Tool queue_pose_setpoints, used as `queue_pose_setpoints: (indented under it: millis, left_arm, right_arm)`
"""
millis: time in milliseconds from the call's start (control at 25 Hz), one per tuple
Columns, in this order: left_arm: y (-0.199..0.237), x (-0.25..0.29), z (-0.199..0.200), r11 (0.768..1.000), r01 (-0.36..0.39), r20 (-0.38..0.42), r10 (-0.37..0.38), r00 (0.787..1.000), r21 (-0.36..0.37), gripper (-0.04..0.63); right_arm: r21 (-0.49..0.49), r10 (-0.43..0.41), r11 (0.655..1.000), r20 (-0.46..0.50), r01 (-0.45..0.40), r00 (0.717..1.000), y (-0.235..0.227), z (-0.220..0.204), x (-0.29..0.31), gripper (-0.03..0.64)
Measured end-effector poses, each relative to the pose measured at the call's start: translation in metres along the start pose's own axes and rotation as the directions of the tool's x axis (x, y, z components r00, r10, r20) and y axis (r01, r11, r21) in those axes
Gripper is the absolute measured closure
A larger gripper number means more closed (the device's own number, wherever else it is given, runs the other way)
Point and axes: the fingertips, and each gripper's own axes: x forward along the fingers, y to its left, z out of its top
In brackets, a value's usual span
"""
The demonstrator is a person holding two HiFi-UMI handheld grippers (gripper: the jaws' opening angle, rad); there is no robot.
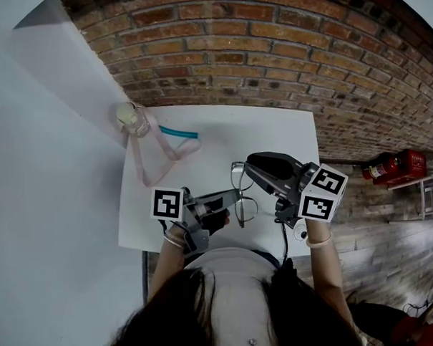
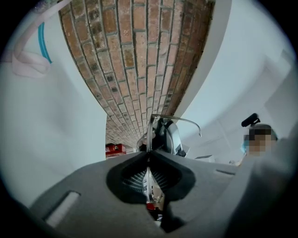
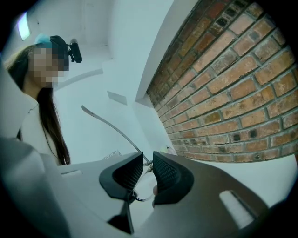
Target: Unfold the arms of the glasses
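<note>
Thin metal-framed glasses (image 1: 239,185) hang above the near part of the white table (image 1: 275,132), between both grippers. My left gripper (image 1: 232,198) comes in from the left and is shut on a thin metal part of the glasses (image 2: 179,119), whose arm bends off to the right ahead of the jaws. My right gripper (image 1: 250,164) reaches from the right. In the right gripper view its jaws (image 3: 148,162) stand slightly apart with the hinge and a lens rim between them, and one glasses arm (image 3: 111,126) sticks out up and left.
A clear jar (image 1: 133,118) stands at the table's far left corner, with a pink strap (image 1: 147,162) and a teal piece (image 1: 179,133) beside it. A brick wall (image 1: 264,56) lies beyond the table. A red fire extinguisher (image 1: 392,165) sits to the right.
</note>
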Motion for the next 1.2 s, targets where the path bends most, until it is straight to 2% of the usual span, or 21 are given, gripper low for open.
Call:
queue_pose_setpoints:
  millis: [440,760,1200]
  left_arm:
    - [0.005,-0.005,0.003,1.000,-0.019,0.017,0.019,1.000,-0.012,0.571]
    - [0.008,-0.007,0.009,0.999,-0.032,0.040,0.032,0.999,0.005,0.571]
    - [0.008,-0.014,0.022,0.999,-0.044,0.109,0.044,0.993,-0.003,0.572]
  right_arm:
    - [-0.030,0.012,0.999,0.024,-0.011,1.000,0.009,0.008,-0.003,0.559]
    - [-0.051,0.029,0.998,0.048,-0.027,0.998,0.017,0.017,-0.005,0.561]
    - [-0.086,0.059,0.995,0.075,-0.052,0.995,0.030,0.028,-0.008,0.566]
